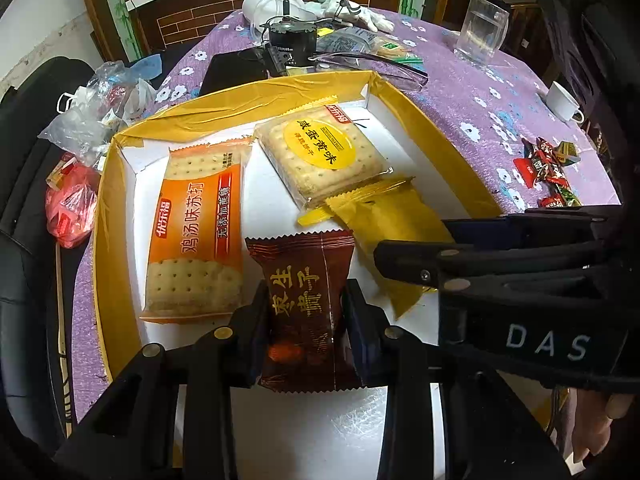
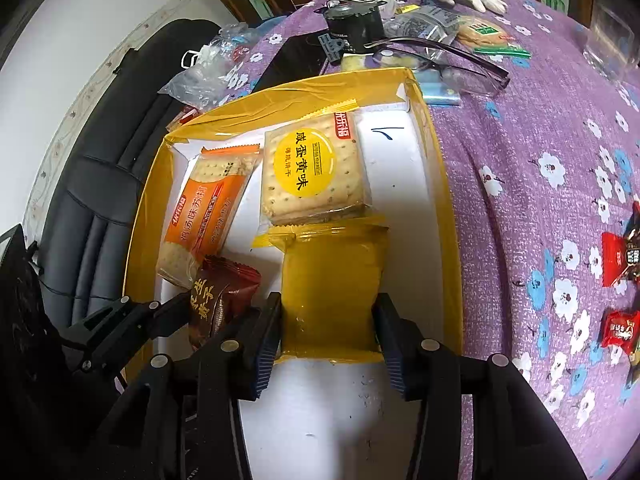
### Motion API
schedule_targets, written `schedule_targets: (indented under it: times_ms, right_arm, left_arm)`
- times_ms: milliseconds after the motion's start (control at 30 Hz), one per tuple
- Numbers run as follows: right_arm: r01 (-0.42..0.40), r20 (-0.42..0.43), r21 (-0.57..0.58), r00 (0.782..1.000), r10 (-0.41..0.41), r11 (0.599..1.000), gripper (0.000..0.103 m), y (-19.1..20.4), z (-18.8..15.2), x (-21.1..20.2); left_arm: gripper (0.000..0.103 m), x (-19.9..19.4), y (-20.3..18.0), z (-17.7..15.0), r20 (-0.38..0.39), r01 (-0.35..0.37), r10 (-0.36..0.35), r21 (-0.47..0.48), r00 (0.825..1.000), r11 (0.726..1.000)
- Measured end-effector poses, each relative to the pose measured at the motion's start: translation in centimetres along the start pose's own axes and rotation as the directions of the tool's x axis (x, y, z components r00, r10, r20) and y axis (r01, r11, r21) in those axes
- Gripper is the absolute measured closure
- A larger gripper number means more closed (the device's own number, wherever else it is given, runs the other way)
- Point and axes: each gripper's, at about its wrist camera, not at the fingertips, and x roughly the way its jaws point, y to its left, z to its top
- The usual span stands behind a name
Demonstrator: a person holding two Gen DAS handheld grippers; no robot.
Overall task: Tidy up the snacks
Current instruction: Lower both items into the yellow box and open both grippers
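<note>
Both tongs steeply downward over box [image 1: 404,112], packets between pads.

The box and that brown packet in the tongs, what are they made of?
The box looks like white cardboard, its walls covered in glossy yellow tape that wrinkles and shines. The brown packet seems to be thin plastic film: shiny, creased, with zigzag-cut ends.

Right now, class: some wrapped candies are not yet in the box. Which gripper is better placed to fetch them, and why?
The right gripper. The loose candies lie on the tablecloth on its side of the yellow box. The left gripper is across the box, shut on the brown packet.
</note>
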Motion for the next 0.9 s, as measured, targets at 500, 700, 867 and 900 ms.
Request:
schedule_targets:
  times_ms: [500,700,867,900]
  right_arm:
    - [-0.015,0.012,-0.015,1.000,0.015,1.000,0.055,0.6,-0.2,-0.5]
    - [-0.020,0.028,-0.016,0.999,0.020,1.000,0.055,0.5,-0.5,-1.2]
    - [-0.032,0.041,-0.008,0.999,0.032,0.999,0.055,0.0,-1.0,-2.0]
    - [-0.034,0.045,-0.005,0.998,0.034,0.999,0.055,-0.2,-1.1,-2.2]
  left_arm:
    - [0.064,-0.4,0.0,-0.1,0.006,-0.029,0.029,0.001,1.000,1.000]
    - [0.058,-0.8,0.1,-0.1,0.011,-0.036,0.036,-0.010,0.999,0.999]
    - [0.057,-1.1,0.2,-0.3,0.011,-0.041,0.042,-0.024,0.999,0.999]
    - [0.056,-1.2,0.2,-0.3,0.011,-0.044,0.044,-0.026,0.999,0.999]
